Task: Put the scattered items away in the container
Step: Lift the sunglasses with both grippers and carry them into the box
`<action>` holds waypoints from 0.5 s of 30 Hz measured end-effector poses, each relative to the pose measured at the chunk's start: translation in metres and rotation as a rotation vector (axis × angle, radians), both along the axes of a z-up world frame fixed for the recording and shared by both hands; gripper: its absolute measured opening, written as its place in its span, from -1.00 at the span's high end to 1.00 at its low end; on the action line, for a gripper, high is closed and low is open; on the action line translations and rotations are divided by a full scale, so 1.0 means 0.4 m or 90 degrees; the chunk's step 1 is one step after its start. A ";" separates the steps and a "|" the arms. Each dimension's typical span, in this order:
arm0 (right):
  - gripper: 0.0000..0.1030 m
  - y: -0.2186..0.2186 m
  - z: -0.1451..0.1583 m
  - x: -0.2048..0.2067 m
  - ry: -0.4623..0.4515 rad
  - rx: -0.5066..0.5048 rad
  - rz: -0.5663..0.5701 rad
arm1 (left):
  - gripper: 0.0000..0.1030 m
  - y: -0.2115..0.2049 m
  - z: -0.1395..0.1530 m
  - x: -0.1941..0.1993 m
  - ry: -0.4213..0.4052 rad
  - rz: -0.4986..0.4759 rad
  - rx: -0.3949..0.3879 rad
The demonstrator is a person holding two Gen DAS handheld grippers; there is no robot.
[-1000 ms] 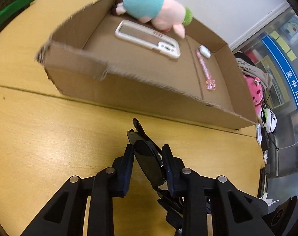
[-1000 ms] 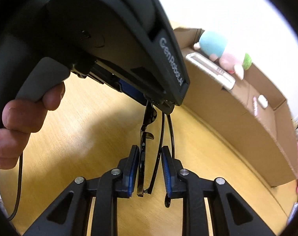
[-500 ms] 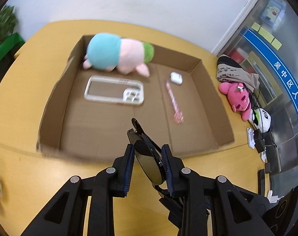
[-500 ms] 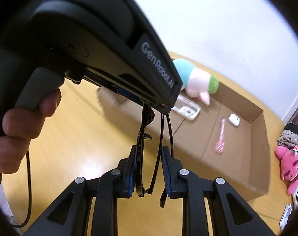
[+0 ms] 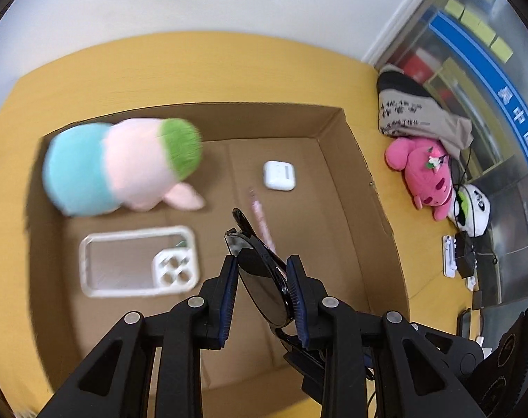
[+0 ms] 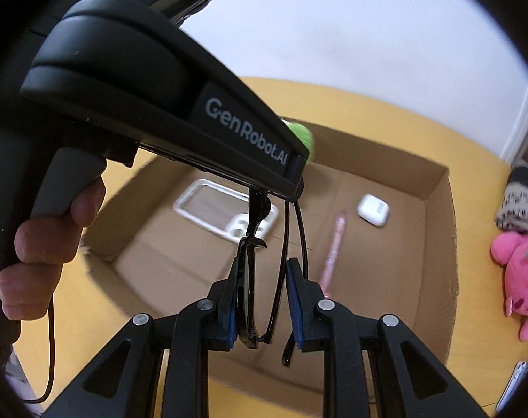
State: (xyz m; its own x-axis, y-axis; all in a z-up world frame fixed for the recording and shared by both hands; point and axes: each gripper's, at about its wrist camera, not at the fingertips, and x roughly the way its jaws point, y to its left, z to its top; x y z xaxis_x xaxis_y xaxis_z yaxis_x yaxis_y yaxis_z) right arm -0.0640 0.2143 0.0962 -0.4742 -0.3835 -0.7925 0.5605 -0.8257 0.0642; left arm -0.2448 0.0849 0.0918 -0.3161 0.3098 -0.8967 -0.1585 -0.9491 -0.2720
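Observation:
Both grippers hold one pair of black sunglasses (image 5: 264, 275) above the open cardboard box (image 5: 365, 188). My left gripper (image 5: 262, 296) is shut on a lens. My right gripper (image 6: 264, 299) is shut on the folded frame and temples of the sunglasses (image 6: 250, 292). Inside the box lie a blue, pink and green plush toy (image 5: 121, 170), a clear phone case (image 5: 138, 261), a white earbud case (image 5: 279, 175) and a pink pen (image 5: 260, 219). The left gripper's black body (image 6: 166, 104) fills the upper left of the right wrist view.
The box sits on a yellow wooden table (image 5: 194, 69). To its right on the table are a pink plush (image 5: 420, 170), a panda plush (image 5: 476, 209), a folded bag (image 5: 413, 111) and cables. A white wall is behind.
Both grippers have carried the sunglasses from over the table in front of the box to above the box's inside. The grip on the sunglasses has not changed.

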 end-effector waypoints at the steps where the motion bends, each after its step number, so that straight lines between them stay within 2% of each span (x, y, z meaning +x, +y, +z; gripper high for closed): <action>1: 0.57 0.023 -0.011 -0.001 -0.008 -0.002 -0.010 | 0.41 0.021 -0.012 -0.020 -0.007 -0.011 -0.001; 2: 0.57 0.031 -0.022 -0.047 -0.019 -0.003 -0.022 | 0.41 0.047 -0.029 -0.042 -0.016 -0.024 -0.002; 3: 0.57 -0.021 -0.040 -0.093 -0.029 -0.003 -0.033 | 0.41 0.076 -0.049 -0.065 -0.026 -0.039 -0.004; 4: 0.57 -0.003 -0.058 -0.113 -0.042 -0.002 -0.046 | 0.41 0.098 -0.065 -0.079 -0.033 -0.052 -0.007; 9: 0.57 0.074 -0.150 -0.172 -0.109 0.023 -0.092 | 0.41 0.191 -0.191 -0.150 -0.097 -0.094 0.009; 15: 0.57 0.119 -0.232 -0.212 -0.191 0.050 -0.128 | 0.37 0.249 -0.294 -0.185 -0.151 -0.115 0.032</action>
